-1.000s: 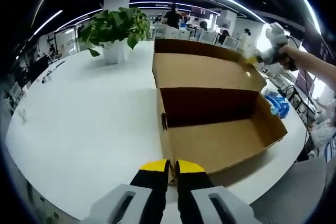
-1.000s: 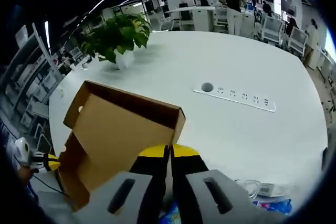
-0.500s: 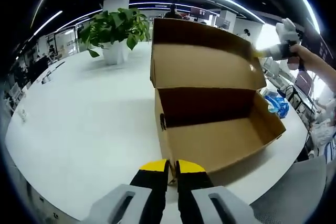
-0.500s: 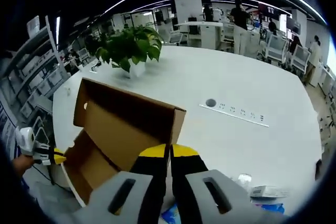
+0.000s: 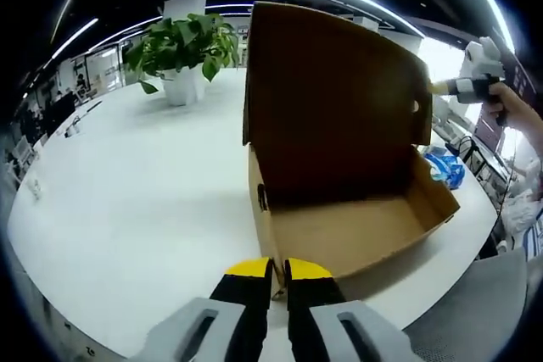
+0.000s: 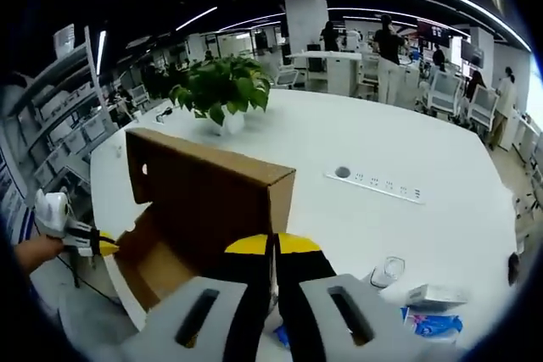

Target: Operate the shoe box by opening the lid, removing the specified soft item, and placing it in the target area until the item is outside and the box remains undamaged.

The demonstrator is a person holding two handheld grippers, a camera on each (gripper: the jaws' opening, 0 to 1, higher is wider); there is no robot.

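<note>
The left tongs (image 5: 278, 270) pinch the near wall of the box (image 5: 356, 226); the right tongs (image 6: 272, 247) pinch its upright lid (image 6: 208, 201); a plant (image 5: 182, 44) stands far left on the surface (image 5: 127, 201).

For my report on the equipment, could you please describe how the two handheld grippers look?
Both look alike. The left gripper has two black jaws with yellow tips, rising from light grey housings with slot-shaped openings. The right gripper has the same black jaws, yellow tips and grey slotted housings. Seen from outside in the left gripper view, its body is pale grey with a yellow part towards the front. No sleeve or cable is clear.
</note>
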